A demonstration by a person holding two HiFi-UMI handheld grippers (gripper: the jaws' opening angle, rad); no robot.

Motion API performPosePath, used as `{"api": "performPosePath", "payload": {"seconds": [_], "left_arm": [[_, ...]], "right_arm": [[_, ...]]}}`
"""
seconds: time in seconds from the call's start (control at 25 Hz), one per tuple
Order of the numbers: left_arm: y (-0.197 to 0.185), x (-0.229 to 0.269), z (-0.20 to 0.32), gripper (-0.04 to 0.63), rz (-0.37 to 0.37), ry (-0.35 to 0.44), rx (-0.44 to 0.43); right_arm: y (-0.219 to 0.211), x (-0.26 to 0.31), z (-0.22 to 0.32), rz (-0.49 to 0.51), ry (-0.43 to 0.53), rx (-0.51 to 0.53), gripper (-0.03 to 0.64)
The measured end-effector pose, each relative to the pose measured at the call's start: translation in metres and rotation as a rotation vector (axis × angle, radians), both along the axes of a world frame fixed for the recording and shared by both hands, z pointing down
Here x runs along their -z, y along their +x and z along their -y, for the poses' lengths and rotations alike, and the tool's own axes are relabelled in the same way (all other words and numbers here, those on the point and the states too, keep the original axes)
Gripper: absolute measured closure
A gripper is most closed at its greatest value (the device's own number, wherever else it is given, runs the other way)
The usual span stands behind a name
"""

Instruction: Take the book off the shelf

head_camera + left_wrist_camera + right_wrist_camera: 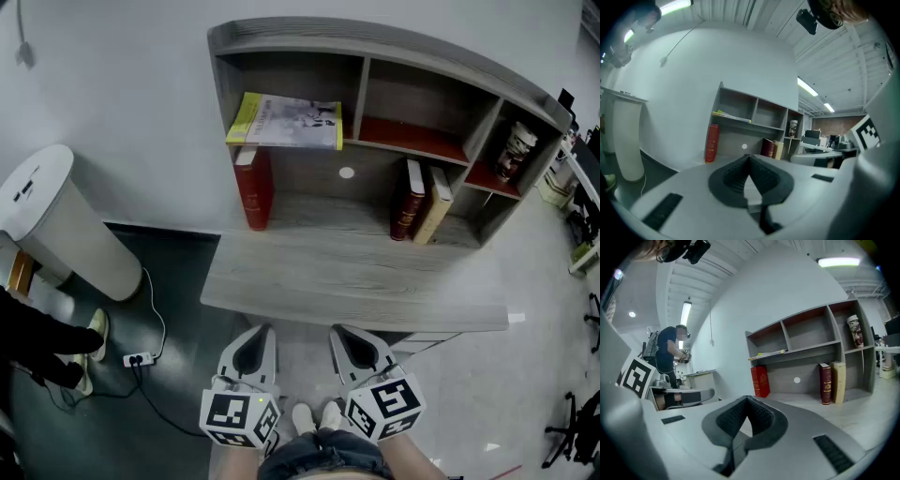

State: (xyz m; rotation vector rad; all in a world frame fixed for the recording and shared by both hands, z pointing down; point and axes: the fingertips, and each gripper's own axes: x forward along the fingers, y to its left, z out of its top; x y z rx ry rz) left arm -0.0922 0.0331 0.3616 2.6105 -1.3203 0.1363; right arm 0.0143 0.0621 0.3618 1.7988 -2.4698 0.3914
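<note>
Well short of the shelf (375,42), the left gripper (255,332) and right gripper (349,332) hang with jaws closed, empty. A red book (254,187) stands lower-left, seemingly upright.

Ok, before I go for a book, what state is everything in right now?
Left gripper: shut, empty.
Right gripper: shut, empty.
Red book: upright, untouched.
Magazine: lying flat, above the red book.
Dark red book: upright.
Tan book: upright beside it.
Cup: upright, far right.
</note>
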Motion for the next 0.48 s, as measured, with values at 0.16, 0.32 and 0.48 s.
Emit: {"api": "performPosePath", "payload": {"seconds": [0.16,0.32,0.48], "left_arm": [[0.004,0.0,-0.004,0.583,-0.01,-0.014,0.002],[0.008,0.0,-0.004,0.583,-0.017,-0.023,0.012],[0.014,-0.001,-0.006,0.583,-0.017,-0.028,0.015]], "right_arm": [[0.005,0.003,-0.002,-0.004,0.0,-0.001,0.609],[0.009,0.005,-0.003,-0.013,0.0,0.002,0.609],[0.016,0.004,-0.004,-0.012,0.0,0.002,0.609]]}}
